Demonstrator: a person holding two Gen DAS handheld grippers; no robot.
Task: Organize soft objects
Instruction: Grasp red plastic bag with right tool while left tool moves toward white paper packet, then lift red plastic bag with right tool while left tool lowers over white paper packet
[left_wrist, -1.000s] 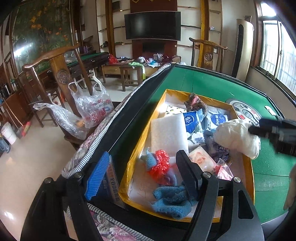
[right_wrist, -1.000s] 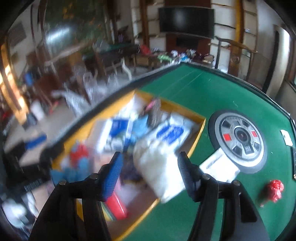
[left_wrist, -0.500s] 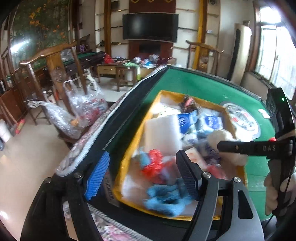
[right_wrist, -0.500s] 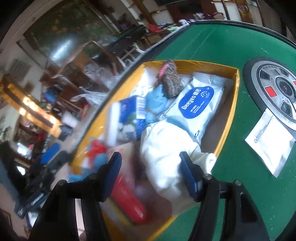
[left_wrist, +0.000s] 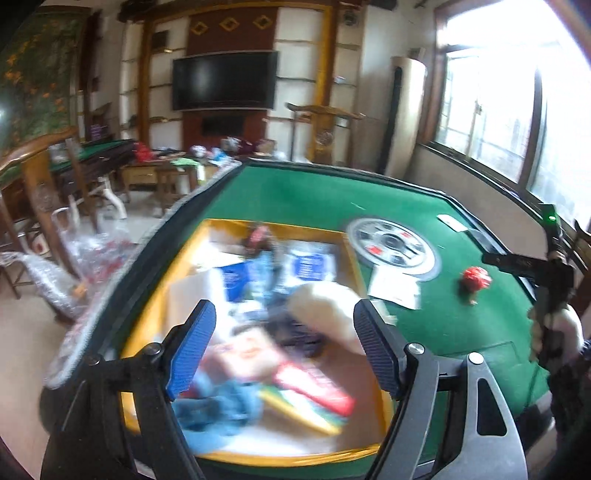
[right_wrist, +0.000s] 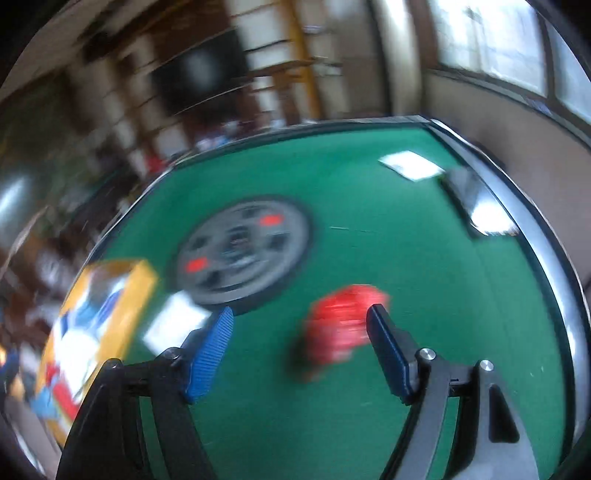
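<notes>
Right wrist view: red crumpled soft object (right_wrist: 345, 325), blurred, on green table (right_wrist: 406, 240) near right edge, just ahead between spread jaws of right gripper (right_wrist: 301, 341). Left gripper (left_wrist: 284, 343) spread over yellow tray (left_wrist: 168, 273).

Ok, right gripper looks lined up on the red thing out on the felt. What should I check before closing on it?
1. Right gripper open and empty: ok.
2. Red soft object loose on the green table, outside the yellow box: ok.
3. Object centred between the fingers: not ok, it sits toward the right finger.
4. Gripper low enough to enclose it: cannot tell, the view is motion-blurred.
5. Nothing else near the object: ok, the white paper lies apart to the left.
6. Left gripper clear of the path: ok, open over the box.
</notes>
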